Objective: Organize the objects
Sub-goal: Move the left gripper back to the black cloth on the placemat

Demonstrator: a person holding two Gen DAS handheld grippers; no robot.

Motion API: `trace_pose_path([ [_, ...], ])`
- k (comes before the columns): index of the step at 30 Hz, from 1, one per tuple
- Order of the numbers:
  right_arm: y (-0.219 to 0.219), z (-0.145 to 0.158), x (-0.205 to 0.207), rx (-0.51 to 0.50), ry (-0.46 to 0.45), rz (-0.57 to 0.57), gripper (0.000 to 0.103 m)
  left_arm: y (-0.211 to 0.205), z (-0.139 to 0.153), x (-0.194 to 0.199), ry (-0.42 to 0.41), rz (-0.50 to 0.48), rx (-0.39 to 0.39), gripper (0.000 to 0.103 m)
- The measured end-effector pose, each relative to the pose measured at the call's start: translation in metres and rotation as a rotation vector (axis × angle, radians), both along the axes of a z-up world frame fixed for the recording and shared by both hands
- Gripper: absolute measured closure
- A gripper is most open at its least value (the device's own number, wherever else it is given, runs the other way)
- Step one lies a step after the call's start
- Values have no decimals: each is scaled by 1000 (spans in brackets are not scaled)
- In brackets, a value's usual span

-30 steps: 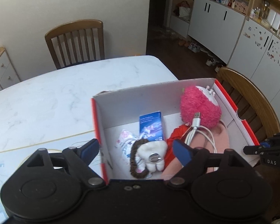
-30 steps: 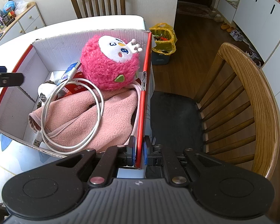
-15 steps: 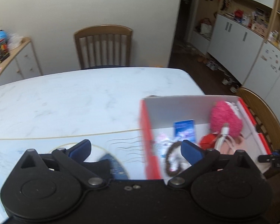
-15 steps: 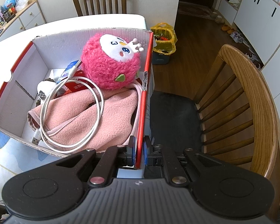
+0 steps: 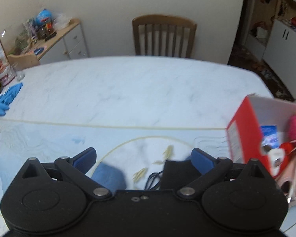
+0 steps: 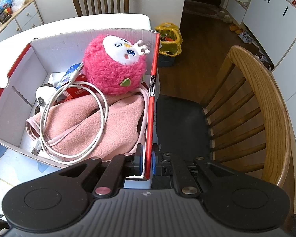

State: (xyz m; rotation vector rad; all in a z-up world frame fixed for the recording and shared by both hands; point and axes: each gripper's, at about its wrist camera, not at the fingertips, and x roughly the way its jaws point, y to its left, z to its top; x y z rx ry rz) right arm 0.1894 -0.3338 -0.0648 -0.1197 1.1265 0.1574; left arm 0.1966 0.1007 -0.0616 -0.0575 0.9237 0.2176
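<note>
Right gripper [image 6: 147, 163]: pressed together on the red wall of the cardboard box [image 6: 153, 90], pinching the wall at its near corner; by my reading this anchors the box while the other hand fetches things.
Left gripper [image 5: 143, 159]: spread wide with nothing between the pads, its jaws having just been opening; it hangs over the counter [image 5: 128, 90], to the left of the box.
Below the left gripper: a dark flat item with a thin cable [image 5: 167, 174] and a blue rounded thing [image 5: 108, 174] lie on the counter, partly hidden by the gripper body and blurred, so I cannot tell what they are.
Likely step: picking up 1 of these 2 to add to the box.
Box contents: pink plush toy [image 6: 114, 67] against the far right corner, white USB cable [image 6: 73, 118] coiled on a pink fleece cloth [image 6: 100, 126], small blue packet [image 6: 70, 75] behind.
Box position: at the counter's right edge, beside a wooden chair [image 6: 252, 106].
Far left of counter: blue gloves [image 5: 7, 98], well apart.
</note>
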Motion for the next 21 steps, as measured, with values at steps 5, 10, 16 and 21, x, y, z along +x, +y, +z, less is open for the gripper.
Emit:
trace_pose_path([
  [5,3,0,1,-14,3,-14,95,-2,-20,-5,28,-31,-6,1],
  [10,5,-1,1,-23,6,-25,95,-29,-43,-15,49,-114,-11,1],
  [16,6,-2,3,-31,10,-30,94,-61,-73,-19,95,-209,22,1],
  [21,7,-2,4,-32,12,-30,94,-62,-88,-16,111,-159,11,1],
])
